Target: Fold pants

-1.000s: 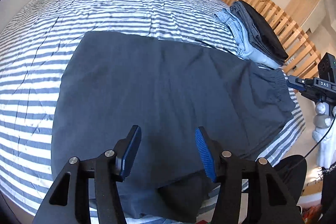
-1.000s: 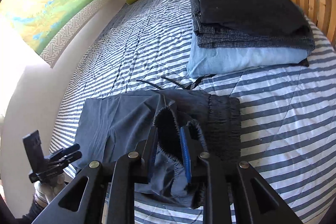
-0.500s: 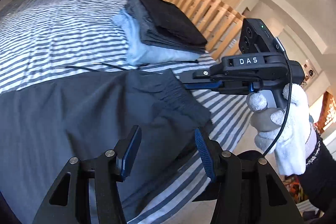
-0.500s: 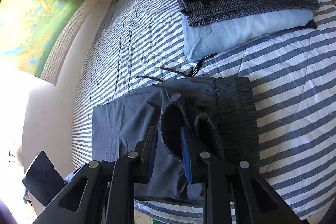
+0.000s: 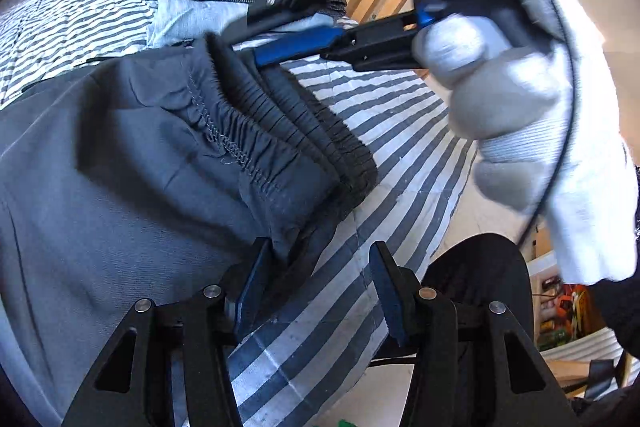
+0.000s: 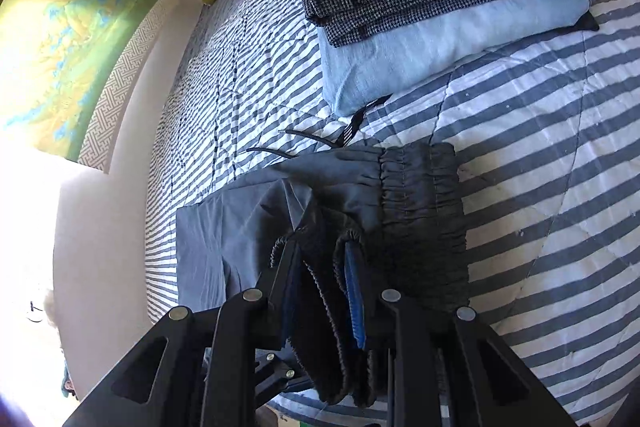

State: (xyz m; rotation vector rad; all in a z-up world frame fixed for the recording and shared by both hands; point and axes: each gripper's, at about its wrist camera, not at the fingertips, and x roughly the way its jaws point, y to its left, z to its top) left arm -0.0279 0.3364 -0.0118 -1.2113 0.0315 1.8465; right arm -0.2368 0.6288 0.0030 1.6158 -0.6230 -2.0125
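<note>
Left gripper (image 5: 320, 283) low over the near edge of the striped bedspread (image 5: 400, 131), jaws about half spread and just narrowed a touch, nothing pinched; edge of the grey pants (image 5: 120, 155) brushing the left-hand pad, bare bedding in the rest of the gap. Right gripper (image 6: 320, 283) nearly closed, clamped on a bunched fold of the elastic waistband (image 6: 420, 195), gloved hand (image 5: 520, 115) around its handle. Pants spread flat ahead and to the left of both tools. Beyond the waistband, close by, a stack of folded clothes (image 6: 440, 27).
</note>
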